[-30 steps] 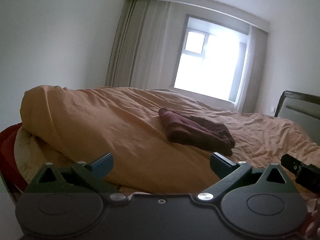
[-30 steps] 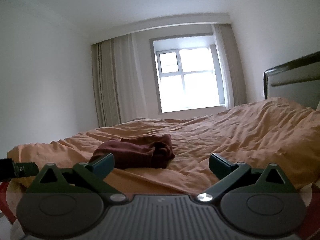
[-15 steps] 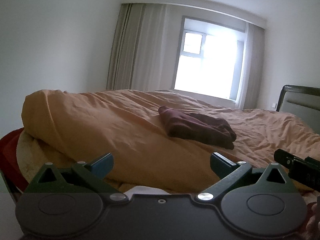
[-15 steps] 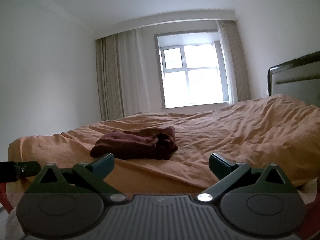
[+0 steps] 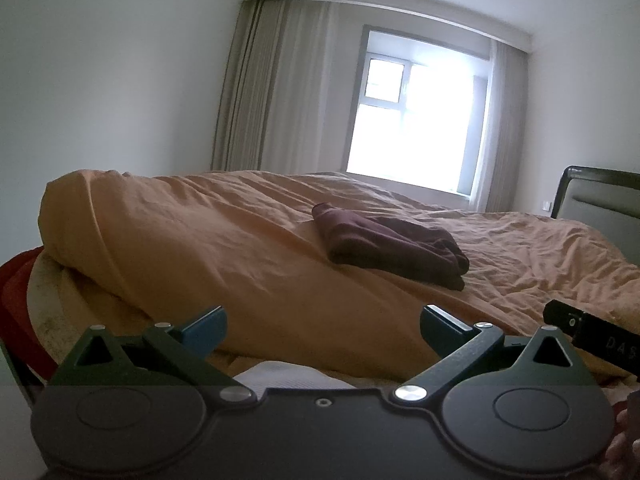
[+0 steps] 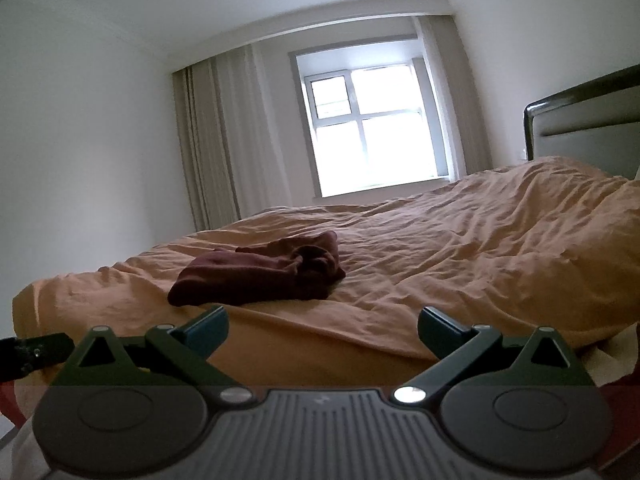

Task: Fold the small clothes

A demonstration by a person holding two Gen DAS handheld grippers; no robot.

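Only the left wrist view shows white cloth [image 5: 288,376] under the orange duvet [image 5: 200,248].

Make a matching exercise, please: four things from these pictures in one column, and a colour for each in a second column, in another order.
Things:
1. folded garment
2. duvet
3. curtain
4. fingertips of the right gripper

Colours:
A. blue
B. orange
C. dark maroon
D. beige

Pairs: 1-C, 2-B, 3-D, 4-A
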